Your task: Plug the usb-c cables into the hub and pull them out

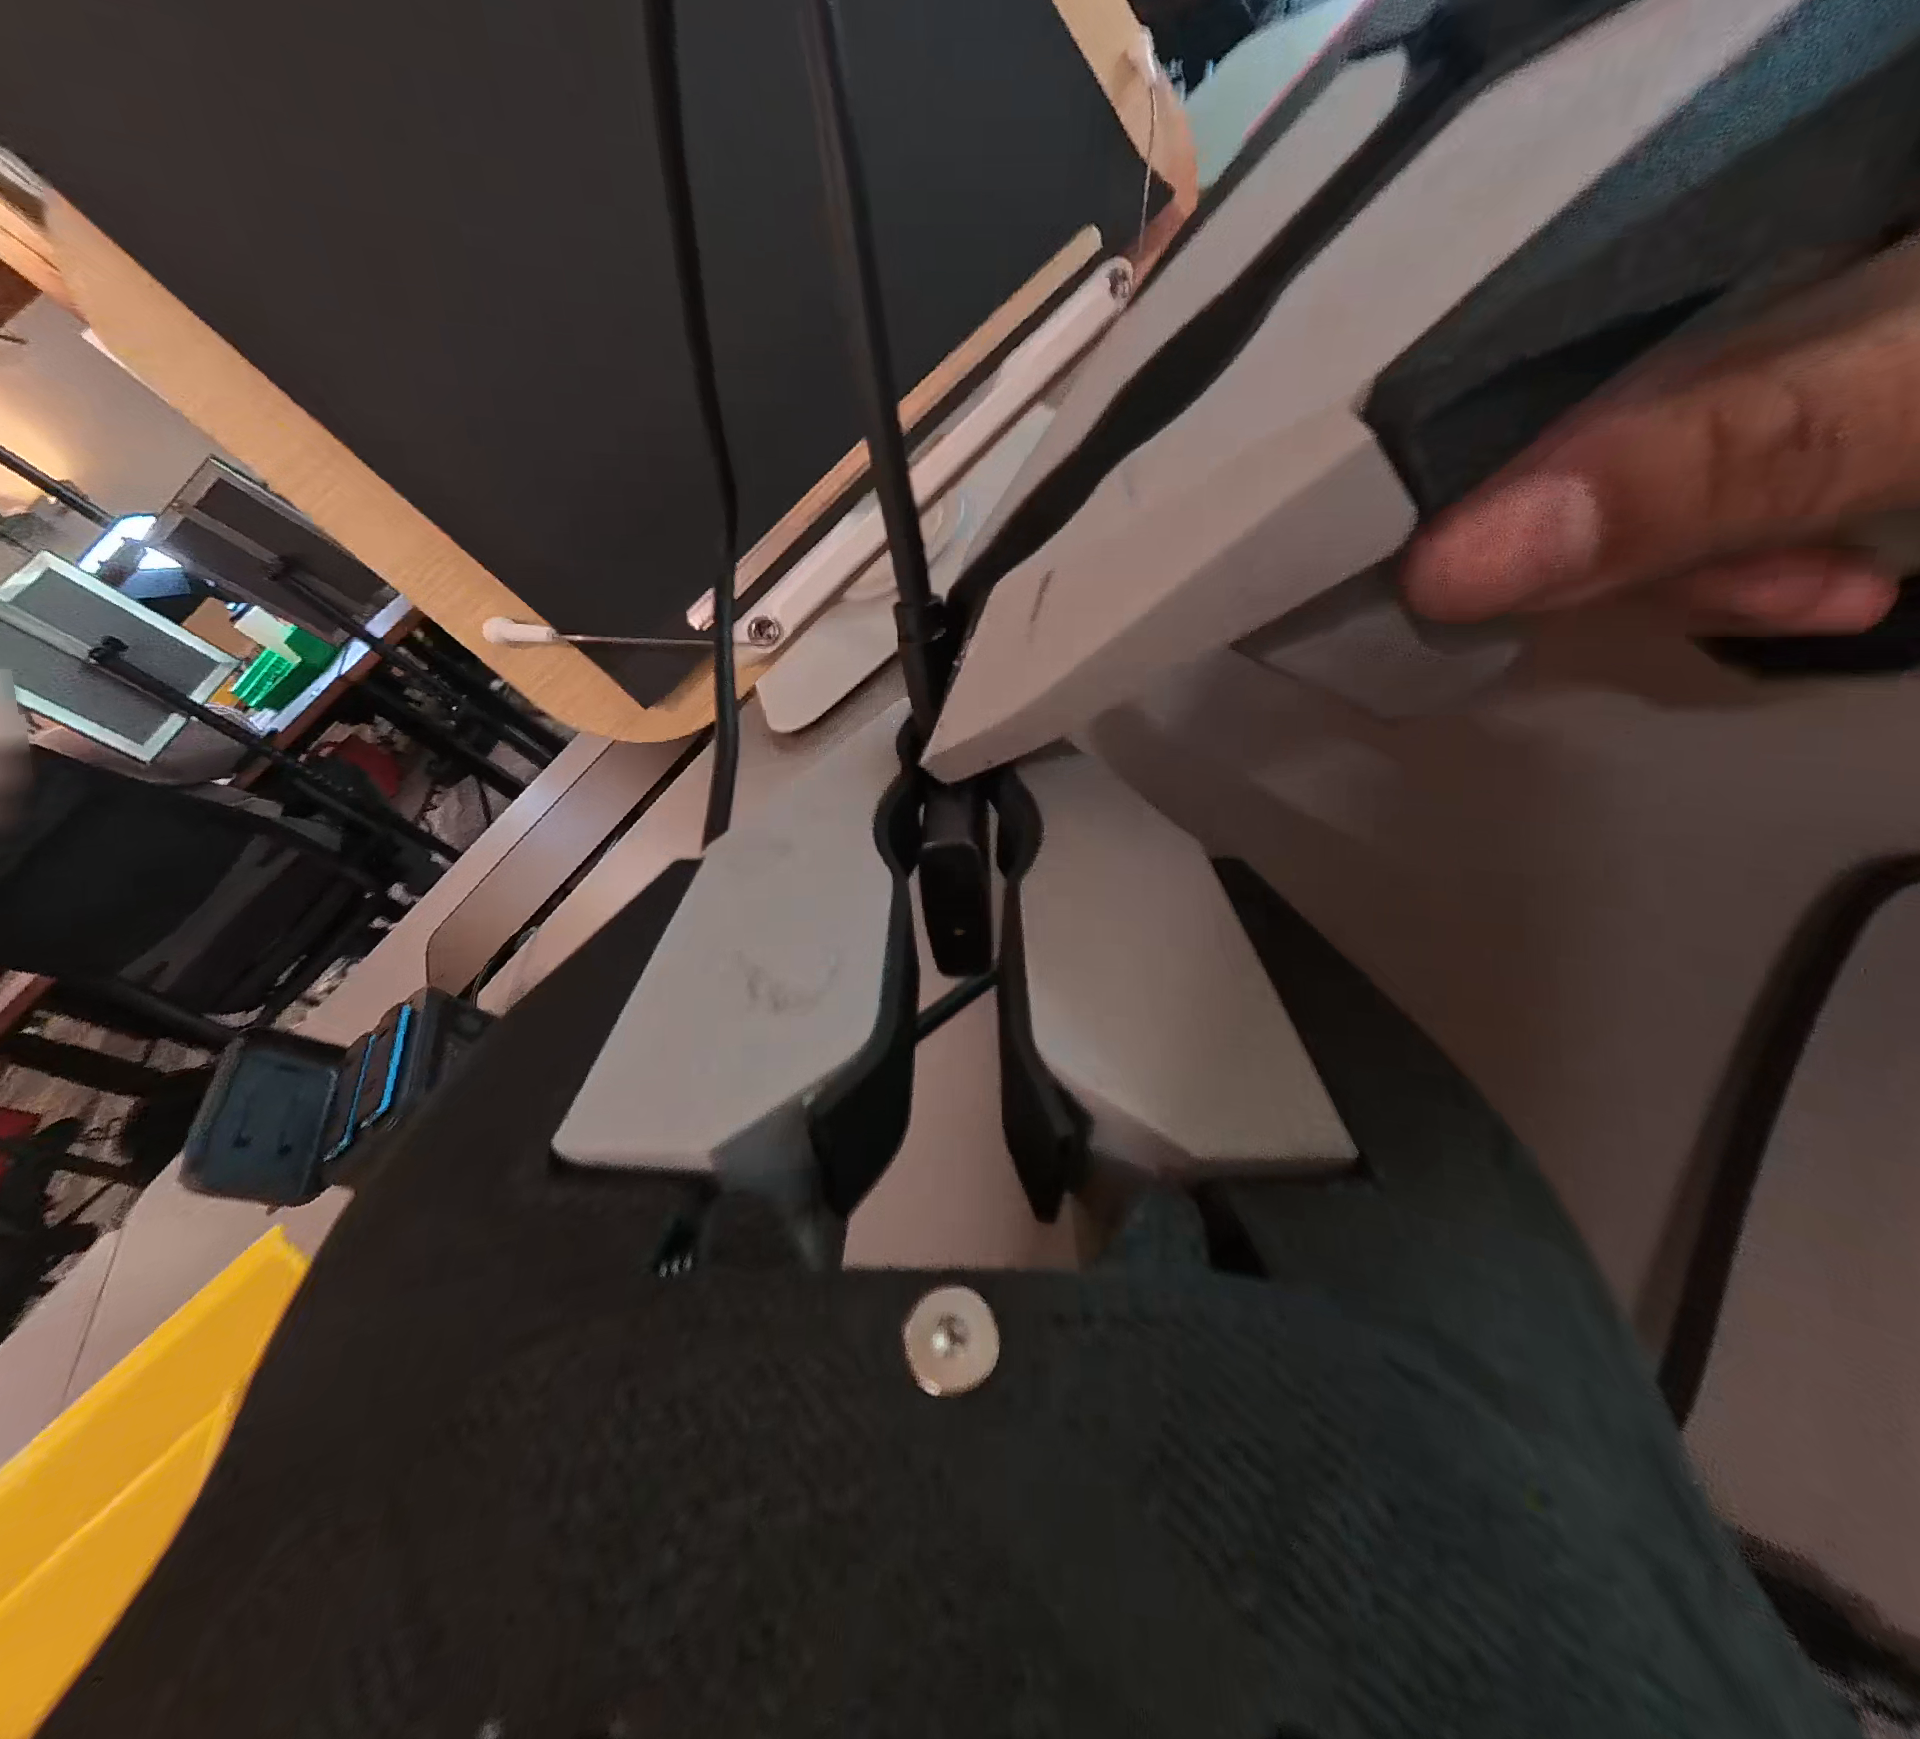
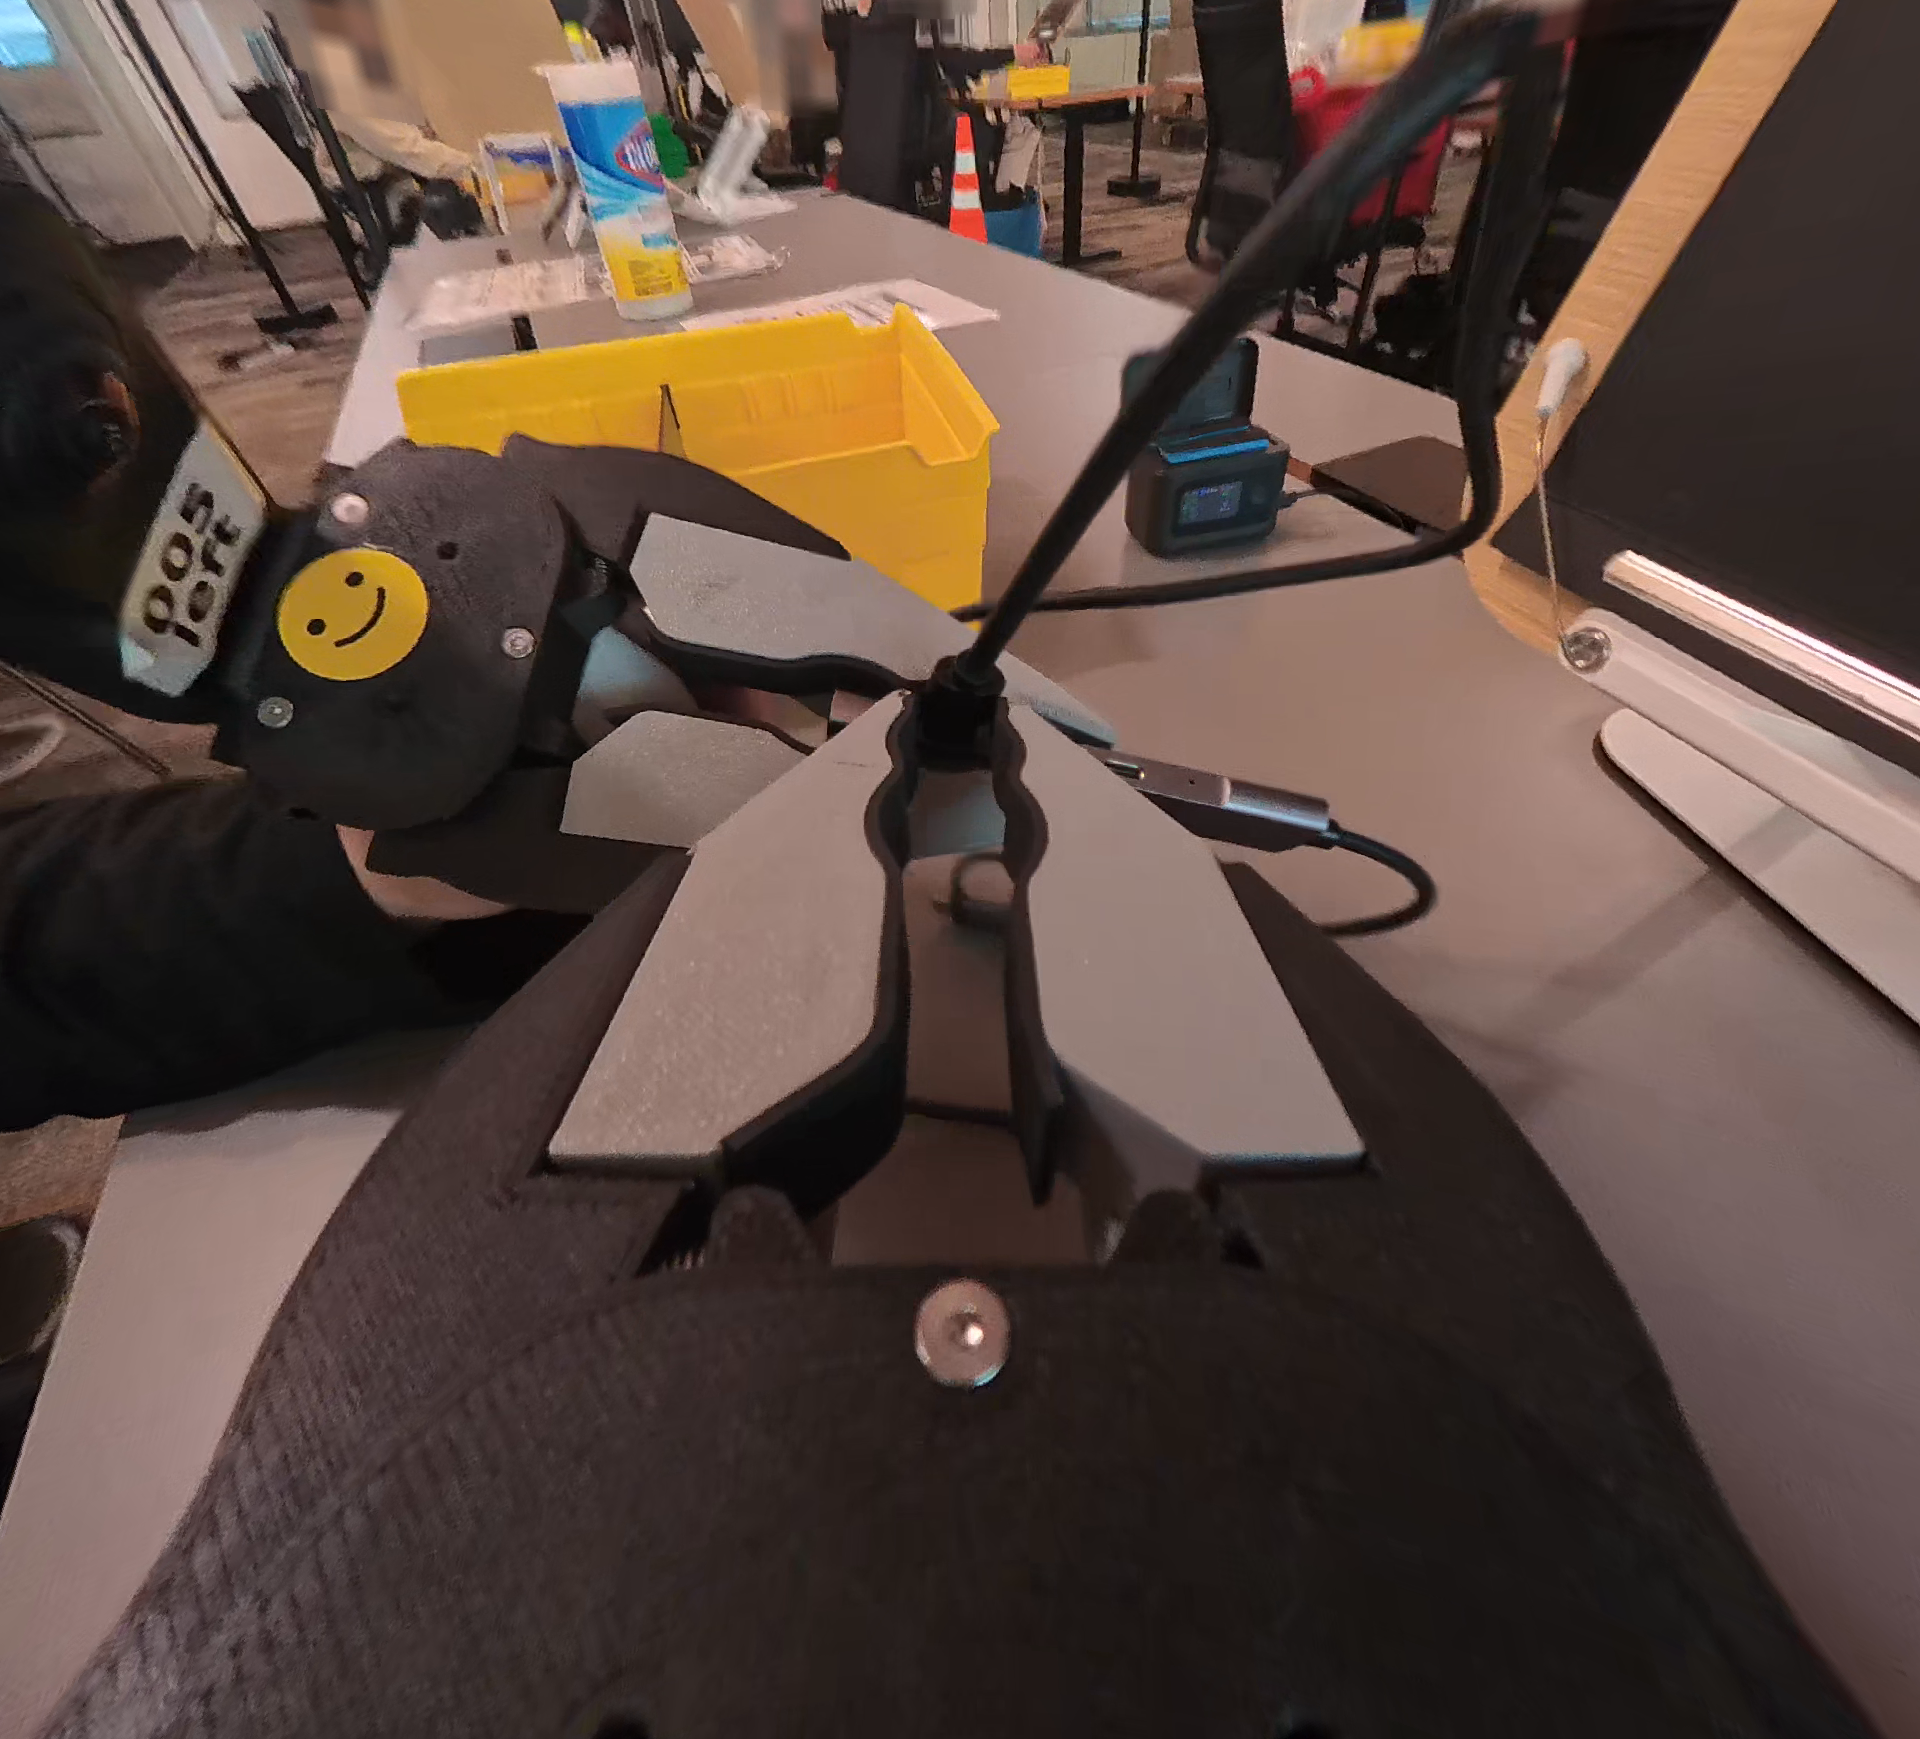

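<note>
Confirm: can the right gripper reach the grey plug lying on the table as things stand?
Likely not yet: right gripper is shut on the black cable. The grey plug lies uncovered beside its fingers.

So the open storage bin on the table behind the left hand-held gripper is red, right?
Not red: the right wrist view shows the storage bin is yellow. It does sit open on the table behind the left hand-held gripper.
</note>
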Available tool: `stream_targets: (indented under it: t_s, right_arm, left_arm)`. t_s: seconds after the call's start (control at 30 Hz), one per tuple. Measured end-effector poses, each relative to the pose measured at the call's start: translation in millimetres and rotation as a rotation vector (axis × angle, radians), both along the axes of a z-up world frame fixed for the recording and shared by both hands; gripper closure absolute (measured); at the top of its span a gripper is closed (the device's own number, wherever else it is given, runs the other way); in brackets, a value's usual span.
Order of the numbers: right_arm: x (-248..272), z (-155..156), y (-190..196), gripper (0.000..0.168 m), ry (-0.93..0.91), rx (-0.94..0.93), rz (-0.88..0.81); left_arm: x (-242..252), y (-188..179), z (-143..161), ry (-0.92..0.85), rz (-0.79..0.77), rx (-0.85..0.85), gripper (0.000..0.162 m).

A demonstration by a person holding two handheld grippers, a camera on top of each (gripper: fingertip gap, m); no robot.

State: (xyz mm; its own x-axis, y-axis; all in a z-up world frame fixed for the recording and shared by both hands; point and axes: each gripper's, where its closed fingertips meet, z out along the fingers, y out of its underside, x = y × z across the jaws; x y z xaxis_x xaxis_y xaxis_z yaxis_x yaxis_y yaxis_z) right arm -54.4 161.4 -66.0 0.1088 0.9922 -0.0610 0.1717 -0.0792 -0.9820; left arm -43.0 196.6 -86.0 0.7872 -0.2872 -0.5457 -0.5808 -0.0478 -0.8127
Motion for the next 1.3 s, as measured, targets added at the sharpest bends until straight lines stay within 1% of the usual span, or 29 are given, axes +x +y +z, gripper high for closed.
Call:
stream_targets:
  t_s: [0.07, 0.1, 0.17, 0.27, 0.37, 0.43, 0.6, 0.73, 0.8, 0.9, 0.97, 1.07, 1.2, 1.3]
  right_arm:
    - [-1, 0, 1, 0.159, -0.027, 0.057, -0.045]
    - [-2, 4, 1, 0.159, -0.01, 0.071, -0.064]
    - [-5, 9, 0, 0.16, 0.054, -0.015, -0.052]
    - [-4, 10, 2, 0.16, 0.111, -0.164, -0.013]
    - [1, 13, 4, 0.161, 0.168, -0.261, 0.013]
    - [2, 15, 5, 0.161, 0.193, -0.29, 0.028]
    - [3, 17, 7, 0.161, 0.207, -0.309, 0.03]
    - [5, 20, 8, 0.161, 0.216, -0.294, 0.017]
    - [5, 21, 8, 0.161, 0.231, -0.326, 0.028]
    - [3, 18, 7, 0.16, 0.254, -0.436, 0.087]
    - [5, 16, 7, 0.16, 0.274, -0.482, 0.113]
    - [8, 20, 3, 0.159, 0.305, -0.534, 0.182]
    - [11, 29, -1, 0.159, 0.384, -0.678, 0.303]
    - [14, 31, -4, 0.159, 0.395, -0.727, 0.354]
  left_arm:
    - [-3, 1, 1, 0.038, 0.02, 0.023, 0.155]
    - [-5, 1, 5, 0.018, 0.014, 0.043, 0.154]
    - [-6, 0, 9, -0.065, 0.005, 0.048, 0.154]
    - [-7, 1, 9, -0.037, 0.017, 0.063, 0.154]
    - [-3, 1, 11, -0.097, -0.016, 0.06, 0.154]
    - [-2, 0, 14, -0.117, -0.023, 0.065, 0.154]
    - [-2, -2, 14, -0.039, -0.006, 0.084, 0.154]
    - [1, -2, 17, -0.109, -0.039, 0.084, 0.155]
    - [0, -2, 19, -0.123, -0.044, 0.094, 0.154]
    - [0, -2, 18, -0.142, -0.055, 0.09, 0.154]
    - [3, -3, 17, -0.172, -0.1, 0.102, 0.155]
    - [6, -7, 24, -0.244, -0.155, 0.129, 0.155]
    - [8, -10, 33, -0.159, -0.126, 0.245, 0.155]
    - [11, -11, 34, -0.149, -0.135, 0.259, 0.155]
